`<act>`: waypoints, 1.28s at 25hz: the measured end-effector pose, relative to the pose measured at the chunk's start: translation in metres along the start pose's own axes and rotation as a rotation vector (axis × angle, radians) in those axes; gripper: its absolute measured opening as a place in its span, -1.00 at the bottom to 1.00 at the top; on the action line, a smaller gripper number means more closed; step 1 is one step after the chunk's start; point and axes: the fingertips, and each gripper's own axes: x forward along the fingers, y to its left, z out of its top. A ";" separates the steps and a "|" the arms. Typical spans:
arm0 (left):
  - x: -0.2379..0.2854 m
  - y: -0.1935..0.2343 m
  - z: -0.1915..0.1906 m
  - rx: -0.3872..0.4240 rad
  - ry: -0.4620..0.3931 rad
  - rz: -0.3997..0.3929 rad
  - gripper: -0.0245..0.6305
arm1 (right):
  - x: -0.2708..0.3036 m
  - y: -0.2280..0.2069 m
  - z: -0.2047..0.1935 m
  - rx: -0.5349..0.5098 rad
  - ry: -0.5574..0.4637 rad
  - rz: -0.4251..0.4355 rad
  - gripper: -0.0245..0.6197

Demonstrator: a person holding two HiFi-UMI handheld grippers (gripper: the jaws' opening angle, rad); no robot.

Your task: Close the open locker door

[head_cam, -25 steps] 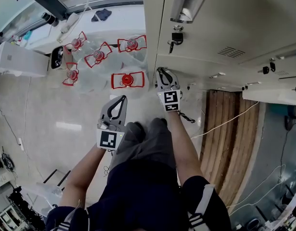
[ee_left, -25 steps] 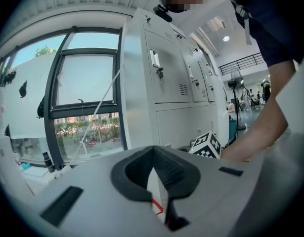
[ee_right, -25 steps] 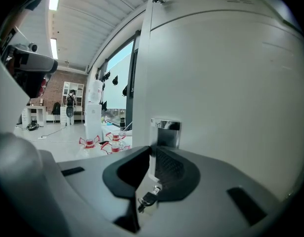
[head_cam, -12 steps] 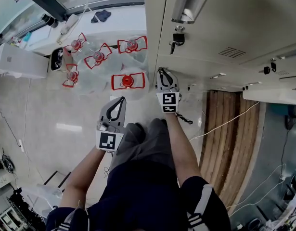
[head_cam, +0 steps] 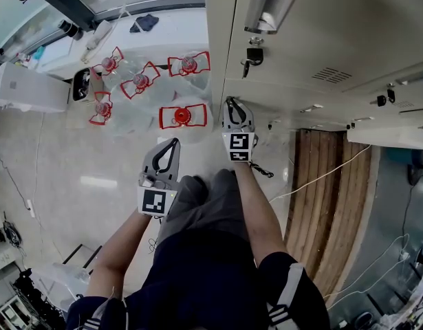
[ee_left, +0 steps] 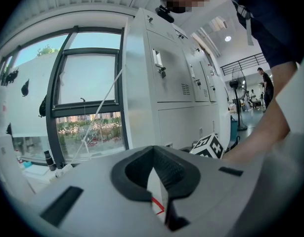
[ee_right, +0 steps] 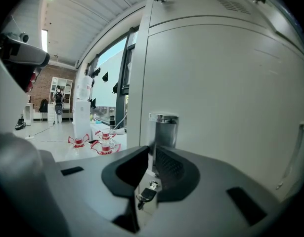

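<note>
Almost nothing is changed against the earlier head views. Both grippers are kept in place, and only a slight tilt of the right gripper (head_cam: pixel 231 104) is noticed. It is parked at the left edge of the lower locker door (head_cam: pixel 287 100), on the far side of the person's legs. In the right gripper view the jaws are seen nipped onto the thin edge of the chrome handle (ee_right: pixel 164 128), with just a slit left between them. A key (ee_right: pixel 148 194) is seen hanging in the lock below. The door is read as flush with the locker front, so the closing is judged done or nearly done, and release of the handle is the likely remaining step. The left gripper (head_cam: pixel 175 141) is held free on the left, over the floor, jaws clenched on nothing.
</note>
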 end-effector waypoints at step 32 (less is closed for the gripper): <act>-0.012 0.001 0.033 0.020 0.014 0.054 -0.92 | -0.096 0.016 0.053 -0.026 -0.006 0.110 -0.94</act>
